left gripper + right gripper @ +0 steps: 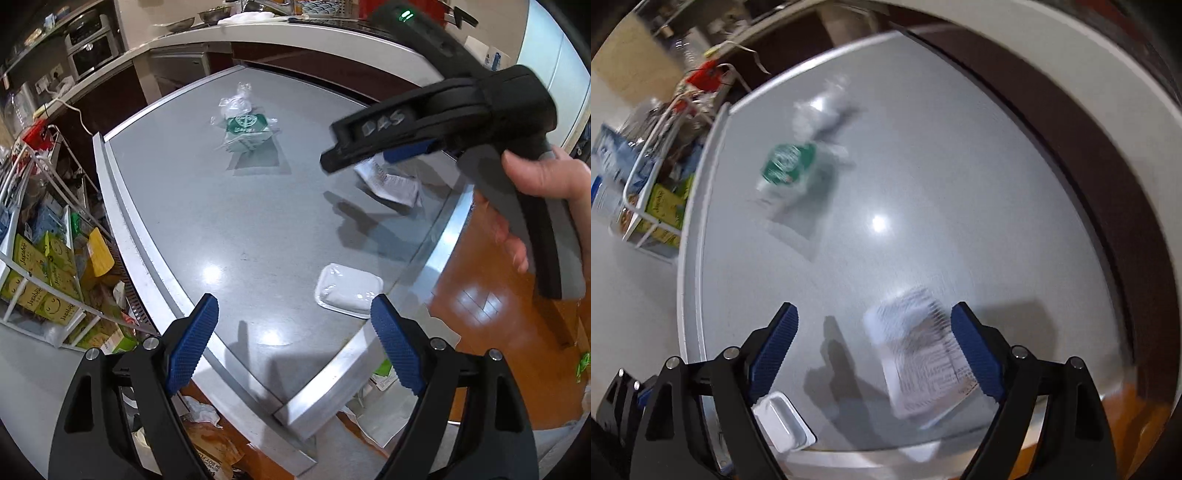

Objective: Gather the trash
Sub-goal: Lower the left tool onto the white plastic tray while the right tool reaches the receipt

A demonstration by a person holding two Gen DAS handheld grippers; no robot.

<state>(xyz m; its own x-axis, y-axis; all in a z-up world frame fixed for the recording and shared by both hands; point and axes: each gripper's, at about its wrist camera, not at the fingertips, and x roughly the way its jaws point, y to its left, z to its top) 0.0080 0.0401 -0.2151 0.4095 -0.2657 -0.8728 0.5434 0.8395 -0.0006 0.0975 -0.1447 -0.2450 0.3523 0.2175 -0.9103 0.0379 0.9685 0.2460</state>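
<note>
Three pieces of trash lie on a grey table (207,206). A green and clear plastic bag (245,127) is at the far side, blurred in the right wrist view (790,166). A printed paper wrapper (391,182) lies at the right edge, just ahead of my open right gripper (873,350). A white plastic tray (347,290) sits near the front corner; it also shows in the right wrist view (783,421). My left gripper (293,345) is open and empty above the front edge. The right gripper (424,133) hovers over the wrapper.
A wire rack (44,258) with yellow-green boxes stands left of the table. A kitchen counter (258,33) runs along the back. Paper and bags lie on the wooden floor (480,306) below the table's front corner.
</note>
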